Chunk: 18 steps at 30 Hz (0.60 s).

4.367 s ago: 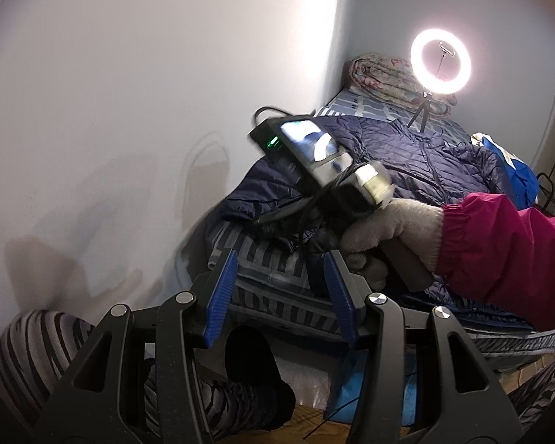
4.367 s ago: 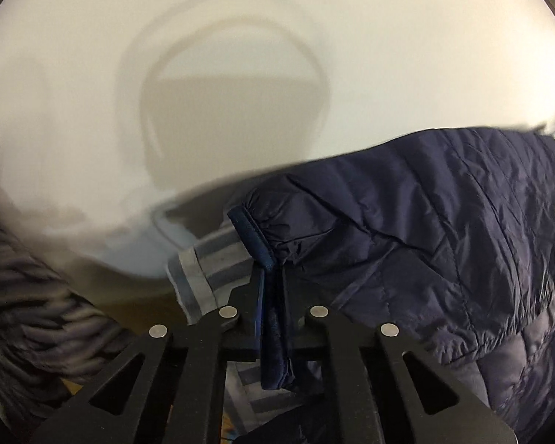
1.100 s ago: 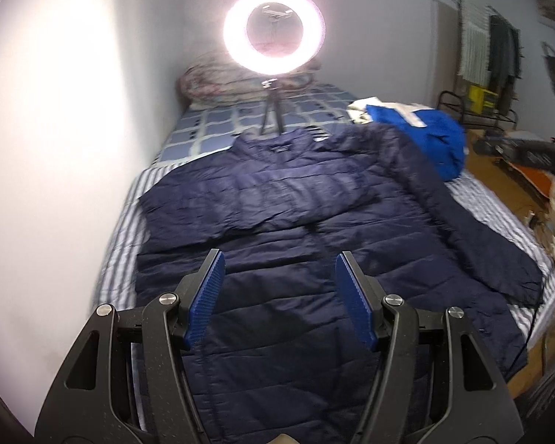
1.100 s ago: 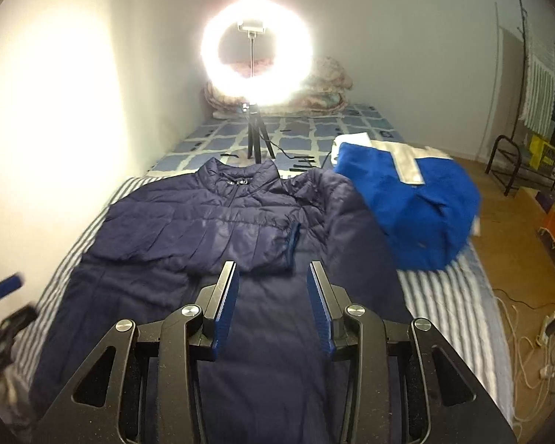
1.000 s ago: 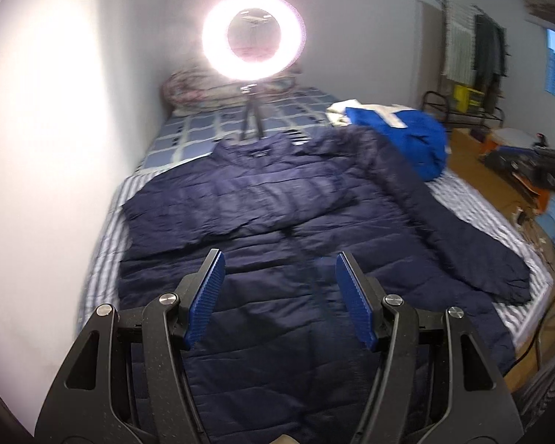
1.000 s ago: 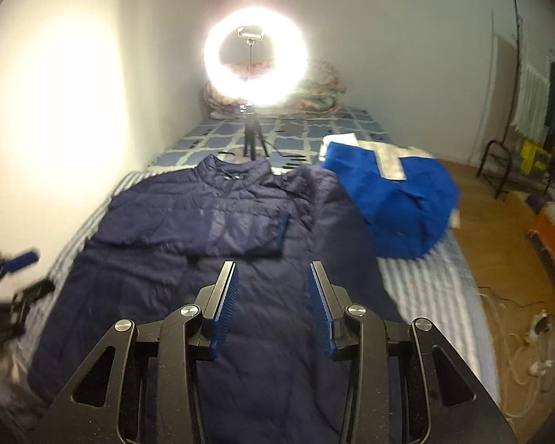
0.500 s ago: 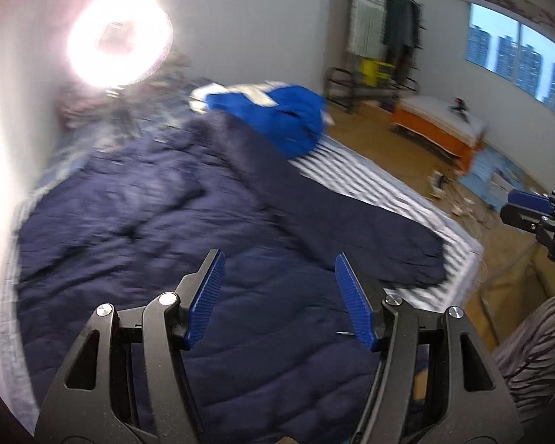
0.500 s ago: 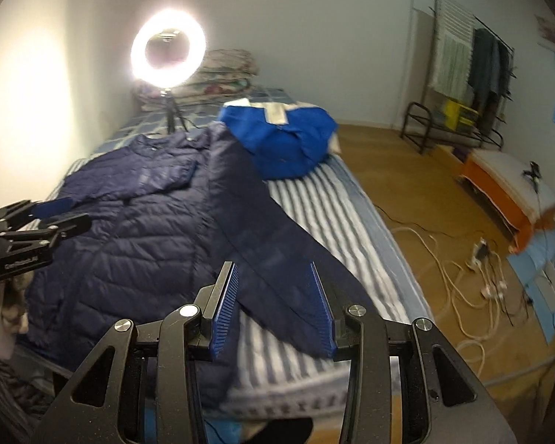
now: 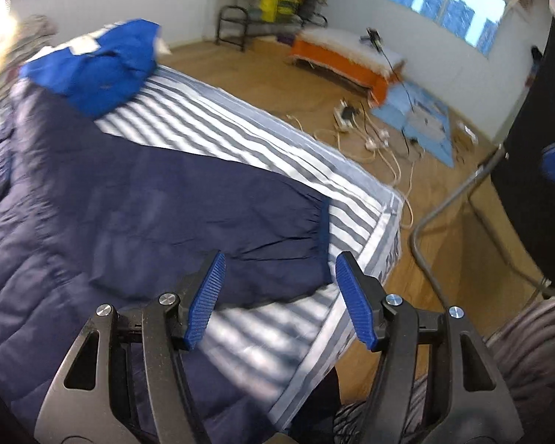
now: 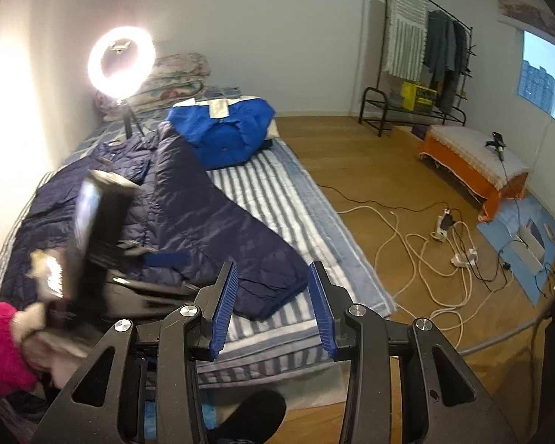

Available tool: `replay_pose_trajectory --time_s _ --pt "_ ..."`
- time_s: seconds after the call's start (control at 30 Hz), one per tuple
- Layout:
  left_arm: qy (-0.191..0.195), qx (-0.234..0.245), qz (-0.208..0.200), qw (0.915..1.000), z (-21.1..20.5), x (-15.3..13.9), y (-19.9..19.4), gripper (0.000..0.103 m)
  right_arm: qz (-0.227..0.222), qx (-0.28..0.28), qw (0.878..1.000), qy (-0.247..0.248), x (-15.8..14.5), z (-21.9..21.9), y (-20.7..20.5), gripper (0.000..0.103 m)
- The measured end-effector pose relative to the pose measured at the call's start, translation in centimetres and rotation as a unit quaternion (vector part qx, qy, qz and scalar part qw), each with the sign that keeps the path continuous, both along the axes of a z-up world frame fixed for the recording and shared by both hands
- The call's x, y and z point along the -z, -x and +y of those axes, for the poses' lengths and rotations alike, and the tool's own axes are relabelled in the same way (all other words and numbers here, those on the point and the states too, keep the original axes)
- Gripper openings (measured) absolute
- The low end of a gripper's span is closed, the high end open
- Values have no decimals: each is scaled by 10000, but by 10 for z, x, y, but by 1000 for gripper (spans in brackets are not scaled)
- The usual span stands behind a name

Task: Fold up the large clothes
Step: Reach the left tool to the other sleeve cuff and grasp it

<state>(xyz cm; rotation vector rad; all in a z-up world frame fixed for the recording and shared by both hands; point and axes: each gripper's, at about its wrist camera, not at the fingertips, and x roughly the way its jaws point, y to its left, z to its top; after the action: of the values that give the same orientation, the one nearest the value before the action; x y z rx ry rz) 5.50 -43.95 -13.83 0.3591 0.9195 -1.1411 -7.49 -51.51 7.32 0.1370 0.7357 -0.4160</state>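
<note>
Both grippers have swung away from the ring light end of the bed and now look down at the near corner, where the sleeve lies. The left gripper point(image 9: 279, 298) hangs with its blue pads spread wide and nothing between them; the sleeve point(image 9: 203, 222) of the navy puffer jacket point(image 9: 37, 222) lies just beyond the fingertips, its cuff point(image 9: 323, 236) ahead of the right-hand pad, close to the edge of the striped mattress point(image 9: 240, 137). The right gripper point(image 10: 272, 303) also stands parted, narrower, empty, and the cuff end of that same sleeve shows between its pads, a little past them. Left of its jaws the other tool appears blurred, held by a gloved hand point(image 10: 51, 344) in a pink cuff. Further on, beyond the sleeve, a folded blue garment point(image 10: 224, 135) sits on the mattress. Farthest back, left of the jaws, the ring light point(image 10: 121, 63) glows; to the right white cables point(image 10: 407, 255) sprawl over the wood floor
</note>
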Motion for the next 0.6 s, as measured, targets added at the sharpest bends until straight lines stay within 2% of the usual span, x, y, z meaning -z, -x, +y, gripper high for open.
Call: replay_pose_trajectory --time_s 0.17,0.33,0.43,0.57,0.6 --pt "-425 157 127 9989 -47 31 6 64 -42 105 9999 -74 2 -10 7 38" --pt "-843 139 -6 9963 -65 54 5 65 -115 88 9998 -101 1 -14 10 38" --pt "-974 75 59 9952 -70 68 1 65 -119 89 9998 -105 1 -14 10 38" --pt "-1058 128 -220 9941 -75 76 6 65 -132 112 9997 -163 1 -18 10 38" --pt "-1047 126 -235 9941 -76 76 6 61 -142 135 9996 -182 0 -19 10 38"
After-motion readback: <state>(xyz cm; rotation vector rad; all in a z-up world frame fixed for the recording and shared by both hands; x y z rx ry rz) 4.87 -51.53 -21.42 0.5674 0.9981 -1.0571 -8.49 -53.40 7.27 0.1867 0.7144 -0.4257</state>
